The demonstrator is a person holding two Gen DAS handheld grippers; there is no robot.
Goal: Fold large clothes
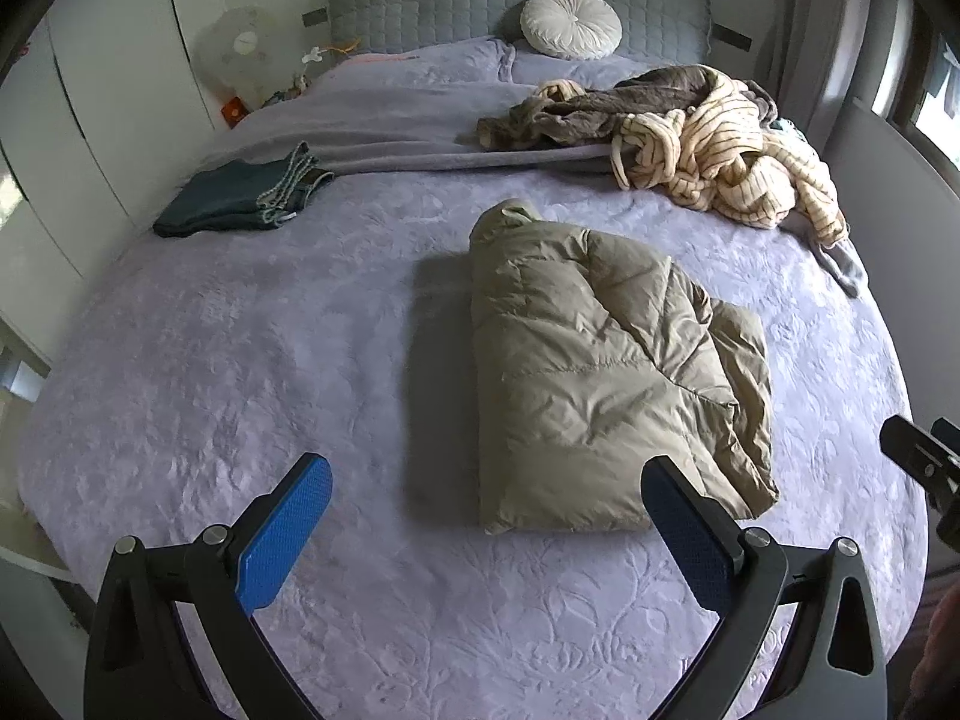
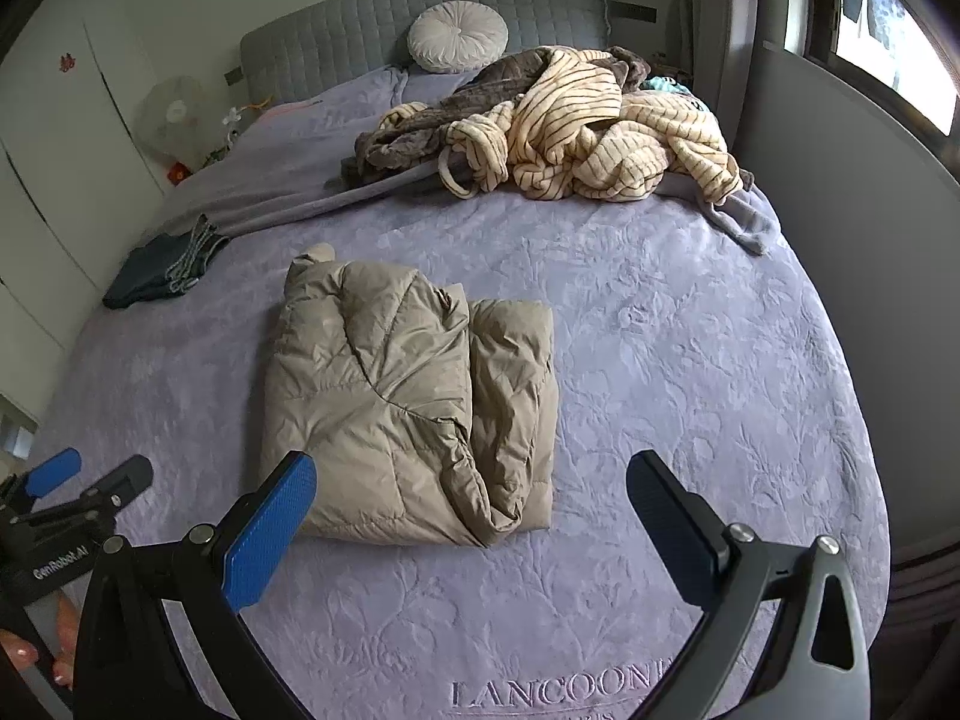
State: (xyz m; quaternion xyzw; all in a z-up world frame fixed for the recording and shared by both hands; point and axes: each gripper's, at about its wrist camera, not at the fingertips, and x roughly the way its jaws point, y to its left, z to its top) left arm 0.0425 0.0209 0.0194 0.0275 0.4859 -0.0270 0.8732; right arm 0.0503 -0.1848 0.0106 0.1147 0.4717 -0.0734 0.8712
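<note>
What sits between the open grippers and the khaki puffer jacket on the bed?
Nothing visible. The left gripper and right gripper are both open, with only bare bedspread before the folded puffer jacket. The striped clothes pile and folded jeans lie beyond.

One folded tan puffer jacket (image 1: 606,372) lies on one bed (image 1: 240,360). One folded dark pair of jeans (image 1: 234,198), one heap of striped and brown clothes (image 1: 690,138), one round white cushion (image 1: 570,23) and one fan (image 1: 243,48) are visible.
</note>
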